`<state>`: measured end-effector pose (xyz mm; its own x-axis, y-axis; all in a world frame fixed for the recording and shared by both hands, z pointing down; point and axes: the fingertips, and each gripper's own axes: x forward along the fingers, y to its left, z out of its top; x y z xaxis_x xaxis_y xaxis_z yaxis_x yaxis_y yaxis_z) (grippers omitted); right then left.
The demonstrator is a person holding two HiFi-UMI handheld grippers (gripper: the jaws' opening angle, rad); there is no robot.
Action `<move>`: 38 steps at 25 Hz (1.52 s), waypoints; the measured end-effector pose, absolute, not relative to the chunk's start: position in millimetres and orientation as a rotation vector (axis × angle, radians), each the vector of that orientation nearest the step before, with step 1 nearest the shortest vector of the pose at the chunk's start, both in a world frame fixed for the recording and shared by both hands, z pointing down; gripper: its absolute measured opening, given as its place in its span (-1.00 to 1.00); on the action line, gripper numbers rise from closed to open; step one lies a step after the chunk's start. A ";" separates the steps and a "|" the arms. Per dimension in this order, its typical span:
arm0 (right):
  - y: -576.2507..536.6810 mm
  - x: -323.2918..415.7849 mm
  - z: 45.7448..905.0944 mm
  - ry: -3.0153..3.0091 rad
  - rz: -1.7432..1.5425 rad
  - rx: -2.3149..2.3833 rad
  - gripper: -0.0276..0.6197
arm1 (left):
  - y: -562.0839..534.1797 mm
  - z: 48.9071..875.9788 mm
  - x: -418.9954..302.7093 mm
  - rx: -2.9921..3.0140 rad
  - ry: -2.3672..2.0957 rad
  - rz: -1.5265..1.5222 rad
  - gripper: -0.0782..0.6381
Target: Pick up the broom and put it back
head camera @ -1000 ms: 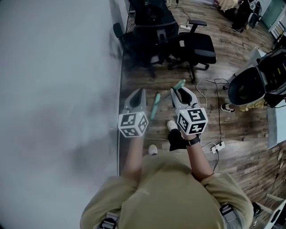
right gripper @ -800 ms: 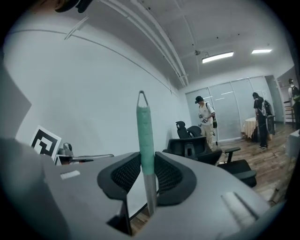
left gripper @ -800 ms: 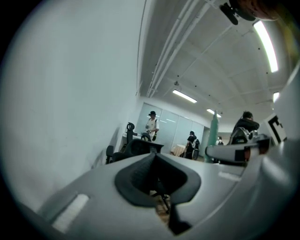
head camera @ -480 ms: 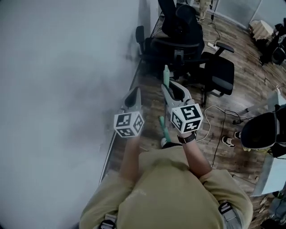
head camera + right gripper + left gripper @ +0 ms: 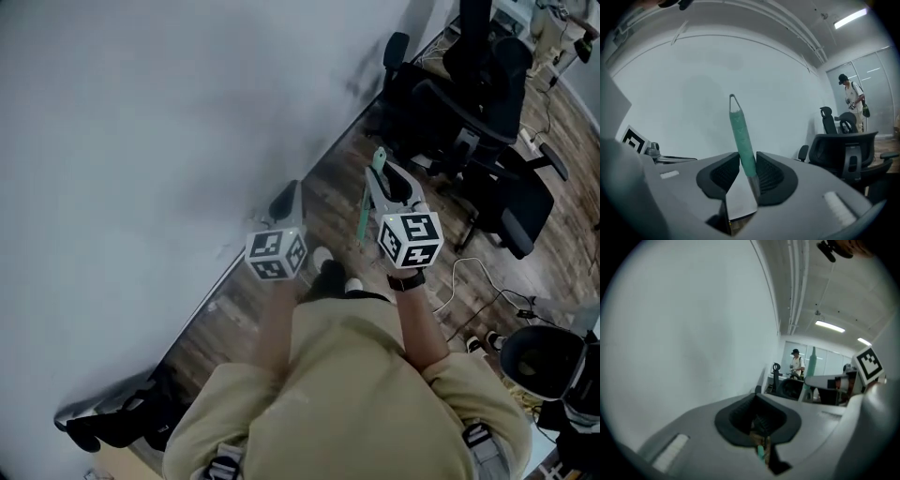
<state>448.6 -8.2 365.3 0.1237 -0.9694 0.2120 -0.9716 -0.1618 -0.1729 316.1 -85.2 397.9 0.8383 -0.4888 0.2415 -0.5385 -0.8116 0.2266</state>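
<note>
Of the broom point(image 5: 364, 211) only the green handle shows — the brush end is in no view. A dark object point(image 5: 112, 420) at the wall's foot is too blurred to name; the far person point(image 5: 853, 101) is too small to make out.

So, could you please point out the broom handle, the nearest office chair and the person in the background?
broom handle point(image 5: 740, 133): right gripper view, on its green grip.
office chair point(image 5: 844, 149): right gripper view, on its backrest.
person point(image 5: 853, 97): right gripper view, on the torso.
</note>
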 end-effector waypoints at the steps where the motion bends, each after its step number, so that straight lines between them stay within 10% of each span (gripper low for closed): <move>1: -23.5 450.5 364.4 -2.047 0.405 2.325 -0.57 | -98.7 399.7 314.9 2.718 -0.813 0.235 -0.78; 14: -191.5 399.8 387.0 -2.179 0.426 2.073 -0.61 | -230.0 412.5 245.2 2.605 -1.004 0.135 -0.78; 38: -242.6 261.6 680.8 -2.083 0.754 1.364 -0.60 | -241.0 596.7 144.0 2.186 -1.286 0.321 -0.78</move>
<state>261.6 -242.6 680.8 -0.3474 -0.6308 0.6938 -0.9288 0.3335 -0.1618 144.0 -241.0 596.7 0.5072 -0.7194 0.4745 -0.8580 -0.3695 0.3568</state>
